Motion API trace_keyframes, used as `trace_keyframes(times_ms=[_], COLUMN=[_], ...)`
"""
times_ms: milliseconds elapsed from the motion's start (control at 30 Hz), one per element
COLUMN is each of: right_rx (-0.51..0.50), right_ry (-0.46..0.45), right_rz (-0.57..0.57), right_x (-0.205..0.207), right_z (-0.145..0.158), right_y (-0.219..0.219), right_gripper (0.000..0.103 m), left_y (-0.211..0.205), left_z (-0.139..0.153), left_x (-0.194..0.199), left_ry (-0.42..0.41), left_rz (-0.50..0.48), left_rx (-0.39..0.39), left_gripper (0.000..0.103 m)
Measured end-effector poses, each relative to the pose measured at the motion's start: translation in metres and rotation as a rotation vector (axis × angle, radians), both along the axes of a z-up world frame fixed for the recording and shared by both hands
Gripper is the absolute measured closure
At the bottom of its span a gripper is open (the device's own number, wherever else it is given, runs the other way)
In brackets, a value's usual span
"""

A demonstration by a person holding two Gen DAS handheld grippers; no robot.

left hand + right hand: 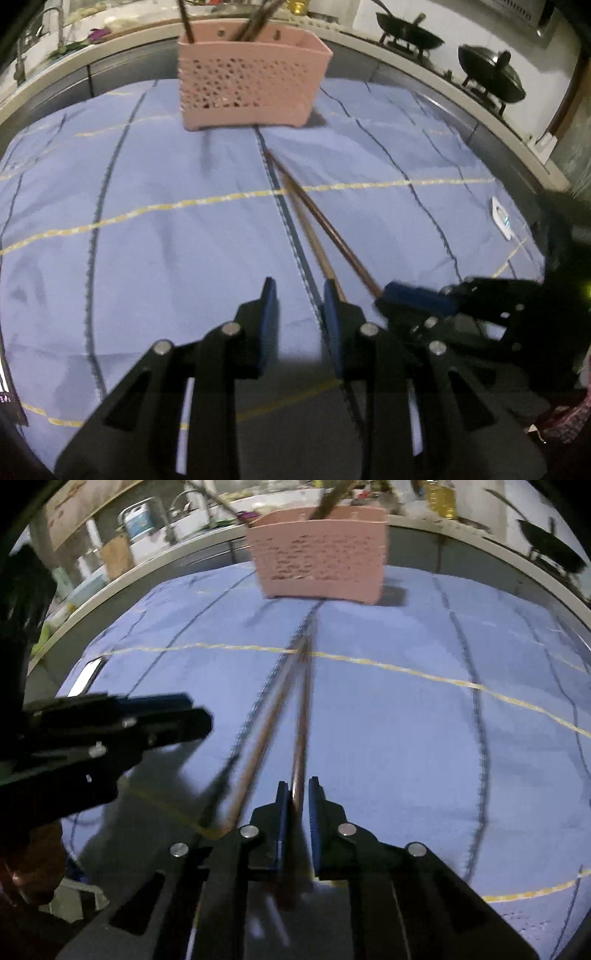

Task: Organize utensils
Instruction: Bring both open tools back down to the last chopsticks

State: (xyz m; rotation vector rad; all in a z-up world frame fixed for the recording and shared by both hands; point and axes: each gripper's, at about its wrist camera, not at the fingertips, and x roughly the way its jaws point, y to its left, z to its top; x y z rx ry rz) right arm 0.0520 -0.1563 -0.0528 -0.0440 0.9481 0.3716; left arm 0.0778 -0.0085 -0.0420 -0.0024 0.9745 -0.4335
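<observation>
A pink perforated utensil basket [251, 83] stands at the far side of the blue cloth, with several dark chopsticks upright in it; it also shows in the right wrist view [319, 559]. Two brown chopsticks [321, 225] lie on the cloth, pointing toward the basket. My right gripper [298, 788] has its pads closed around the near end of one chopstick [301, 738]; the other chopstick [258, 746] lies just left of it. In the left wrist view the right gripper [417, 295] sits at the chopsticks' near end. My left gripper [300, 291] is open and empty, beside the chopsticks.
The blue cloth [147, 221] with dark and yellow lines covers the table. Behind it runs a counter with two black woks [491, 74], a sink tap [22, 48] and bottles. A small white object [500, 218] lies at the cloth's right edge.
</observation>
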Motion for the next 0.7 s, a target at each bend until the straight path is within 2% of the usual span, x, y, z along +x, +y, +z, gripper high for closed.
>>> trace_keyframes(times_ms=[100, 167, 333, 400, 433, 467, 533, 700], right_rx=[0.036, 0.062, 0.067, 0.071, 0.068, 0.056, 0.035, 0.006], right_ry=[0.012, 0.026, 0.027, 0.029, 0.031, 0.03, 0.022, 0.005], right_rz=[-0.068, -0.09, -0.097, -0.107, -0.112, -0.119, -0.135, -0.177], right_x=[-0.001, -0.003, -0.008, -0.009, -0.009, -0.009, -0.011, -0.013], right_z=[-0.002, -0.004, -0.005, -0.004, -0.003, -0.003, -0.002, -0.003], right_y=[-0.025, -0.04, -0.046, -0.045, -0.044, -0.042, -0.037, -0.03], right_gripper=[0.092, 0.092, 0.092, 0.092, 0.092, 0.092, 0.092, 0.092], left_y=[-0.014, -0.023, -0.039, -0.043, -0.042, -0.04, -0.032, -0.01], left_z=[-0.003, -0.006, -0.015, -0.015, -0.015, -0.015, -0.013, -0.009], left_x=[0.004, 0.009, 0.017, 0.017, 0.018, 0.02, 0.023, 0.028], left_ry=[0.006, 0.006, -0.001, -0.026, -0.036, -0.034, -0.023, -0.033], left_rz=[-0.022, -0.026, -0.002, 0.005, 0.008, 0.005, 0.016, 0.071], left_rx=[0.02, 0.045, 0.124, 0.166, 0.182, 0.18, 0.176, 0.206], left_gripper=[0.078, 0.071, 0.069, 0.075, 0.089, 0.093, 0.097, 0.096])
